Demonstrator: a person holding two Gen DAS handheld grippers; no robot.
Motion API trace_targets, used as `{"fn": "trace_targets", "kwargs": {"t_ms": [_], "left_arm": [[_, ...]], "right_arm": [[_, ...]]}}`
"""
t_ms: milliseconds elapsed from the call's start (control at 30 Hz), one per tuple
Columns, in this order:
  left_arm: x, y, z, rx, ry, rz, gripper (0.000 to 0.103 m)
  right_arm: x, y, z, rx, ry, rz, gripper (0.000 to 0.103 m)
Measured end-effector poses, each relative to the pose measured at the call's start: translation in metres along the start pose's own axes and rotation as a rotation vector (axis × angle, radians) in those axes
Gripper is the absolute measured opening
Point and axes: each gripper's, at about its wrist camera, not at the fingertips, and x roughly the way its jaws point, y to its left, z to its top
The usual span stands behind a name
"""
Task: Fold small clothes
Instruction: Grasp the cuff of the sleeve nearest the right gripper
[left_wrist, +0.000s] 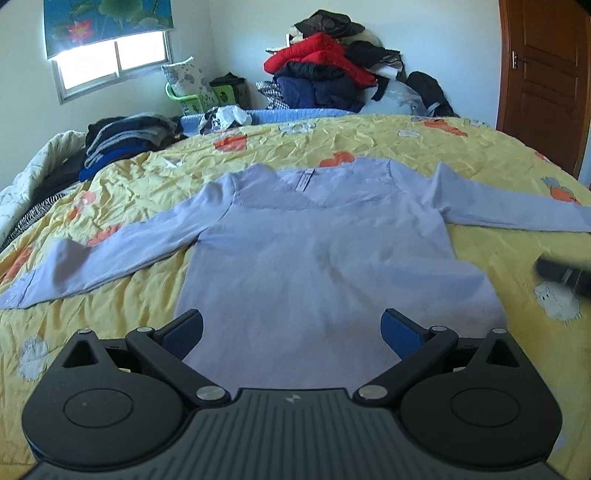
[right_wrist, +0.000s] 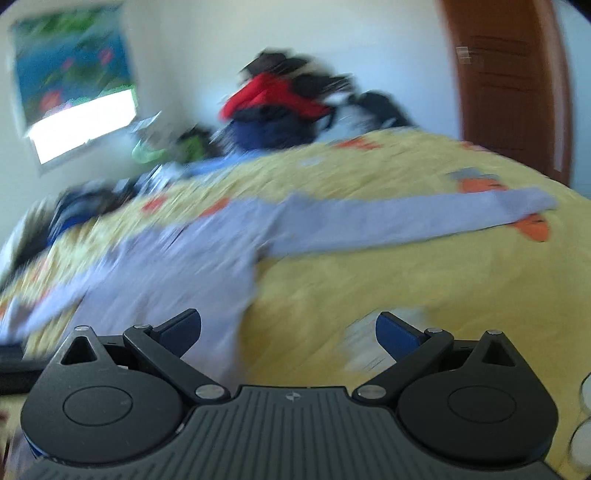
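Lying flat on the yellow bedspread (left_wrist: 369, 147) is a light purple long-sleeved shirt (left_wrist: 325, 251). Its front faces up, its V-neck (left_wrist: 314, 192) points to the far side of the bed, and both sleeves are spread out wide.

The left gripper (left_wrist: 291, 328) hangs over the shirt's bottom edge, near the middle of that edge. Its jaws are spread wide and hold nothing. The blue pads (left_wrist: 400, 330) are clear of the cloth as far as the left wrist view shows.

The right gripper (right_wrist: 288, 328) is by the shirt's right side edge. Its jaws are spread wide too, with nothing between them. One finger is over the shirt and the other is over bare yellow cover. The right wrist view is blurry, so small things are hard to make out. In the left wrist view a dark blurred shape shows beside the shirt's right edge, under the right sleeve (right_wrist: 406, 221).

There is bare bedspread all around the shirt: past the neck, under both sleeves, and out beyond the right cuff.

Left of the shirt, at the bed's edge, sits a stack of dark folded clothes (left_wrist: 125, 140). Behind the shirt, by the wall, is a big heap of clothes (left_wrist: 325, 70) with a red coat in it. A window (left_wrist: 110, 62) is far left of the shirt and a brown door (left_wrist: 543, 74) is far right.
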Motion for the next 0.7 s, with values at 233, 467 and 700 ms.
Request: {"fn": "trace_targets", "kwargs": {"t_ms": [233, 467, 700], "left_arm": [[0.016, -0.009, 0.007, 0.011, -0.006, 0.003, 0.103], [0.036, -0.017, 0.013, 0.020, 0.028, -0.016, 0.103], [0.050, -0.024, 0.017, 0.035, 0.059, -0.025, 0.103]], "right_arm": [[0.043, -0.102, 0.024, 0.190, -0.058, -0.168, 0.099], [0.085, -0.166, 0.026, 0.316, -0.052, -0.196, 0.097], [0.121, -0.205, 0.050, 0.443, -0.162, -0.116, 0.092]]}}
